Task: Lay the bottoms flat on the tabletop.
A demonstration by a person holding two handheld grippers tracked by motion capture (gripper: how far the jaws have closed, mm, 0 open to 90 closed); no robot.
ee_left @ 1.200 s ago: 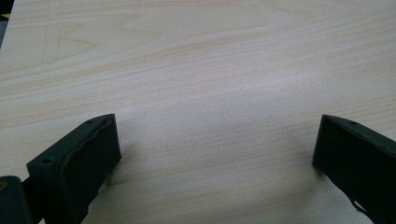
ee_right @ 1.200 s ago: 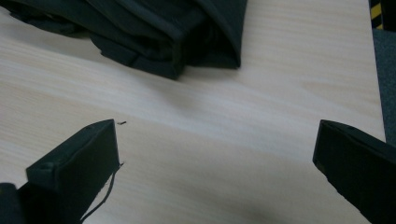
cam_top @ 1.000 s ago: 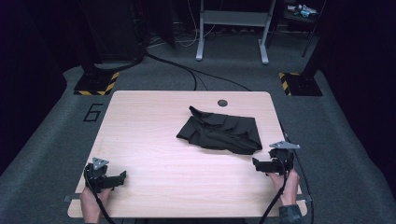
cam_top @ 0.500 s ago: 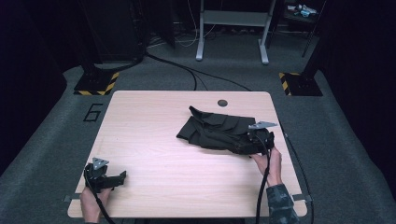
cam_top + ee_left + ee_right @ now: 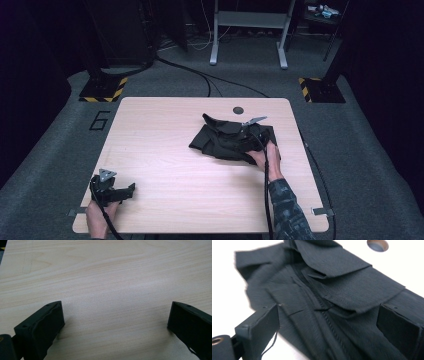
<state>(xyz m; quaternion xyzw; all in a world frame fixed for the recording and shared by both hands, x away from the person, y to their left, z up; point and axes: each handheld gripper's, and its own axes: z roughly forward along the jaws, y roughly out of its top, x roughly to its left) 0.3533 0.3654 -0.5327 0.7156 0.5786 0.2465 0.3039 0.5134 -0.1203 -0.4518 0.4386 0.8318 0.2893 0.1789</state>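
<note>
Hovering over a crumpled black garment (image 5: 225,142), the right gripper (image 5: 239,132) sits with its jaws spread wide and nothing between them. In the right gripper view the garment (image 5: 332,297) lies directly beneath and ahead of the jaws, its stitched seams and folded flaps running between the two black fingers (image 5: 263,325); the left-hand finger stands at the cloth's edge, with a loose thread hanging just below it, and the other finger stands over the cloth. Whether the fingertips touch the fabric cannot be told. Beyond the garment, past the jaws, a round hole (image 5: 377,244) opens in the wooden table (image 5: 160,150). The right hand (image 5: 265,157) that holds this gripper rests at the garment's near edge, with the cable trailing back along the patterned sleeve (image 5: 285,210).

Well apart from the garment, the left gripper (image 5: 125,190) lies low at the table's near corner, held by the left hand (image 5: 97,217). Its jaws are also spread wide; in the left gripper view only bare wood grain lies between its fingers (image 5: 42,327).
</note>
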